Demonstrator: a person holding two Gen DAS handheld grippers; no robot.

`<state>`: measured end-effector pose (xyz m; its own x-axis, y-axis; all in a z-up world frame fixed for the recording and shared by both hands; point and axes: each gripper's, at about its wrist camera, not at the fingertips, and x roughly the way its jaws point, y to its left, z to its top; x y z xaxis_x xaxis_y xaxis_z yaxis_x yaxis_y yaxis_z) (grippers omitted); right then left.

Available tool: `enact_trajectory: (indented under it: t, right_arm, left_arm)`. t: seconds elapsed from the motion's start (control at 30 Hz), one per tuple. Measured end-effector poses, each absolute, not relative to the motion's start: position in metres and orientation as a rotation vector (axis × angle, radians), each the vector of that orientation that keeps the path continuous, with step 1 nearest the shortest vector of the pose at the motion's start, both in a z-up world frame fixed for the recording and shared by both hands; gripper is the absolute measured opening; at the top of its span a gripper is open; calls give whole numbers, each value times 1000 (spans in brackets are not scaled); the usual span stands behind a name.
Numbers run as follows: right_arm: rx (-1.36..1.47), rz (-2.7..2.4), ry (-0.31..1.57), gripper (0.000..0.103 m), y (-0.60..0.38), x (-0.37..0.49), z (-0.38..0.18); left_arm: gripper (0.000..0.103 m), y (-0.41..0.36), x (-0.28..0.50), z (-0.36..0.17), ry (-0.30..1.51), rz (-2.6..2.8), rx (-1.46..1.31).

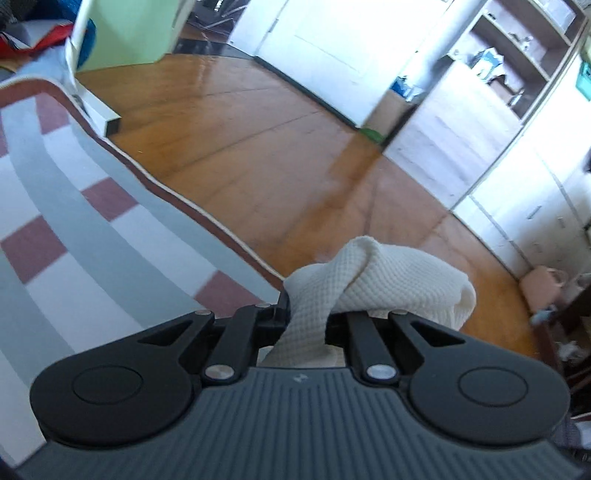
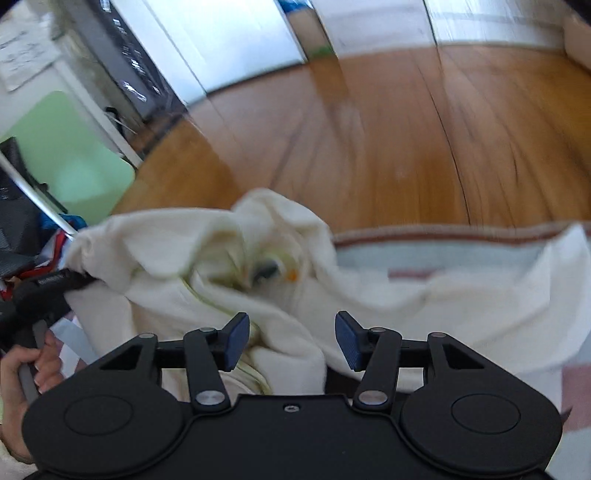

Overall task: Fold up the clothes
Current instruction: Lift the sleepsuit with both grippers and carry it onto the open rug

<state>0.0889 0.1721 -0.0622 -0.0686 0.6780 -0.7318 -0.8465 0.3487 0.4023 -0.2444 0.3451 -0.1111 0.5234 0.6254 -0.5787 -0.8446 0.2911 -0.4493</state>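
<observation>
A cream waffle-knit garment [image 1: 391,280] bunches out of my left gripper [image 1: 306,317], which is shut on a fold of it above the edge of a striped bed cover [image 1: 74,221]. In the right wrist view the same garment [image 2: 177,251] lies crumpled and spread across the cover [image 2: 424,258], blurred, with a small dark and orange print near its middle. My right gripper [image 2: 291,339] hangs open just over it; a cloth fold lies between the blue pads [image 2: 236,343] without being pressed. At the left of that view a hand [image 2: 22,369] holds the left gripper [image 2: 55,284], which clamps the garment's edge.
Beyond the cover's piped edge [image 1: 207,214] lies a wooden floor [image 1: 277,155]. A green panel [image 1: 129,33] and a white metal bar [image 1: 92,107] stand at the far left. White cabinets and open shelves [image 1: 517,62] line the right side. Coloured clothes [image 2: 55,229] lie by the left gripper.
</observation>
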Motion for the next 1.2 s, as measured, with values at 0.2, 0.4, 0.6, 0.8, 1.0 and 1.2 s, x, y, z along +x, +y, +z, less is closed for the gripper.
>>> enact_trajectory:
  t: [0.2,0.4,0.6,0.8,1.0,1.2]
  right_arm:
    - [-222,1236,1065,58,173,95,-74]
    - [-308,1241,1103,63,177,86,-84]
    - [-257,1268,1142,63,177,78,-88]
    - [-200,1139,1316,71,172,66,-122]
    - [-226,1396,1630,16,182,34,-137]
    - [-359,1692,1737,16,176,-18,-91]
  left_arm:
    - [8,347,-264,-92,389,1320,-497]
    - [9,390,-299,-132,450,1249,-934]
    - [19,388,-298,-148,511,1212,-1027]
    - [22,395,-306,-155,476,1141,-1103]
    - [19,394,-307,-153,459,1121,-1106]
    - [19,394,-313,-149,418,1139,-1104]
